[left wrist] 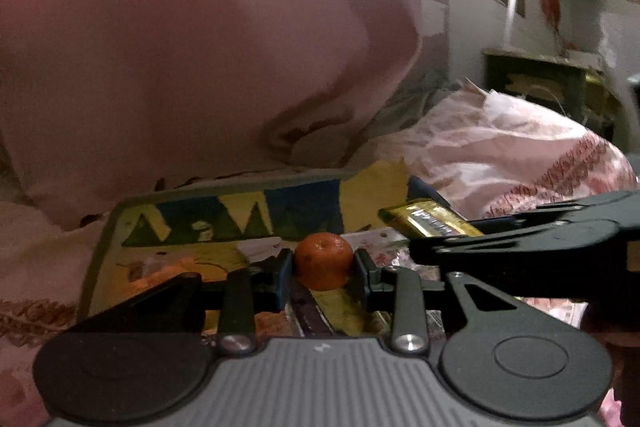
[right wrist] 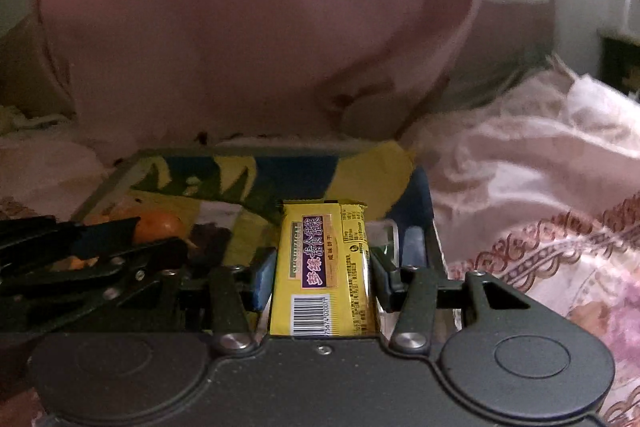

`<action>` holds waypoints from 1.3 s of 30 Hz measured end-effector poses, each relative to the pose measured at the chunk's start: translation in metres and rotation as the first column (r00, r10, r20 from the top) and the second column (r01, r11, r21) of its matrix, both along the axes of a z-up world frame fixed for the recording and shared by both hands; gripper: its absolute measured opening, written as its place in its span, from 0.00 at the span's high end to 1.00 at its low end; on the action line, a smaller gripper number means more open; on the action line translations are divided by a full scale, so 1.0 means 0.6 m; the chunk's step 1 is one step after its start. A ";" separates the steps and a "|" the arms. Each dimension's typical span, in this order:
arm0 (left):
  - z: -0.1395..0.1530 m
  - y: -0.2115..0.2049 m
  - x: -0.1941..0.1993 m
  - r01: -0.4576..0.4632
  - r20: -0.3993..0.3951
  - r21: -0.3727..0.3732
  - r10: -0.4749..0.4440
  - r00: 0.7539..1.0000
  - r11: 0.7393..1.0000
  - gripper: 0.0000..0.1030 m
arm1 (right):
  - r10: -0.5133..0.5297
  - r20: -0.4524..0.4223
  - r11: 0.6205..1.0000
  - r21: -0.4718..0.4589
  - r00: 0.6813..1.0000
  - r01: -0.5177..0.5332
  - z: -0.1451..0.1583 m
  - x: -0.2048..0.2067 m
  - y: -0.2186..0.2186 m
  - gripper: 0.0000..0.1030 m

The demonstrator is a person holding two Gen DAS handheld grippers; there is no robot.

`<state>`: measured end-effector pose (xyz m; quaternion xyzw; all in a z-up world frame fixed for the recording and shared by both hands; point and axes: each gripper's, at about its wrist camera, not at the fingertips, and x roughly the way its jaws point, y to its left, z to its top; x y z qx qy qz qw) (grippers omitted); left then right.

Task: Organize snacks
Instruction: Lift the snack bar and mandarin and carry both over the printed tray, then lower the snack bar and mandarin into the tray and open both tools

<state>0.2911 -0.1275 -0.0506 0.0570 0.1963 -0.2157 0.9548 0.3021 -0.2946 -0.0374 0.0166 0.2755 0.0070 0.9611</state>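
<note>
**Carrying two snacks over the tray**

Holding one snack in each gripper above a yellow-and-blue patterned tray (left wrist: 132, 223) that lies on pink bedding (left wrist: 500, 147).

Far left and behind: a big pink cushion or cloth (left wrist: 200, 47), close to the tray's far rim. Best kept clear of with both loads.

Left of centre: left gripper (left wrist: 324, 263) clamped on a small orange mandarin (left wrist: 324, 259), pads pressing its two sides, fruit upright and above the tray floor. Round and smooth, so likely to roll on release. Worth lowering until it touches the tray, choosing a spot beside the other orange pieces at the tray's left, and only then easing the pads apart.

Centre to right: right gripper (right wrist: 324, 273) closed on a yellow wrapped biscuit bar (right wrist: 324, 267), gripped across its width, long axis pointing away, near the tray's right wall (right wrist: 420, 195). Slippery film, so a steady squeeze, no twisting. Worth laying flat along that wall, apart from the fruit.

Grippers sit just beside each other, the right one crossing close to the left one's right side. Better set down one at a time to avoid knocking linkages.

Tray floor partly hidden by the grippers; free space there cannot be judged fully.
</note>
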 end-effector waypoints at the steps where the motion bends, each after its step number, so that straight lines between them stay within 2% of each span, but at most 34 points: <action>1: -0.004 -0.005 0.001 0.007 -0.005 0.008 -0.007 1.000 1.000 0.66 | -0.004 -0.010 1.000 0.005 1.000 0.004 -0.007 0.004 -0.002 0.51; 6: -0.027 -0.018 0.001 0.052 -0.052 0.030 -0.050 0.997 0.998 0.65 | -0.019 -0.051 1.000 0.017 0.999 0.019 -0.035 0.022 -0.008 0.51; 14: -0.053 -0.030 0.001 0.083 -0.111 0.091 -0.072 0.991 0.992 0.65 | -0.036 -0.077 0.999 0.027 0.996 0.038 -0.050 0.022 -0.020 0.50; 23: -0.052 -0.021 0.006 0.069 -0.140 0.056 -0.060 0.988 0.996 0.62 | -0.031 -0.085 0.999 0.037 0.996 0.034 -0.052 0.019 -0.020 0.47; 29: -0.032 -0.006 -0.005 0.046 -0.138 0.012 -0.044 0.990 0.999 0.46 | -0.021 -0.045 0.998 0.053 0.999 0.023 -0.026 0.007 -0.018 0.36; 39: 0.036 0.038 -0.048 -0.048 -0.094 -0.051 0.043 0.995 0.998 0.07 | -0.039 0.079 0.995 0.097 0.996 0.031 0.059 -0.054 -0.034 0.16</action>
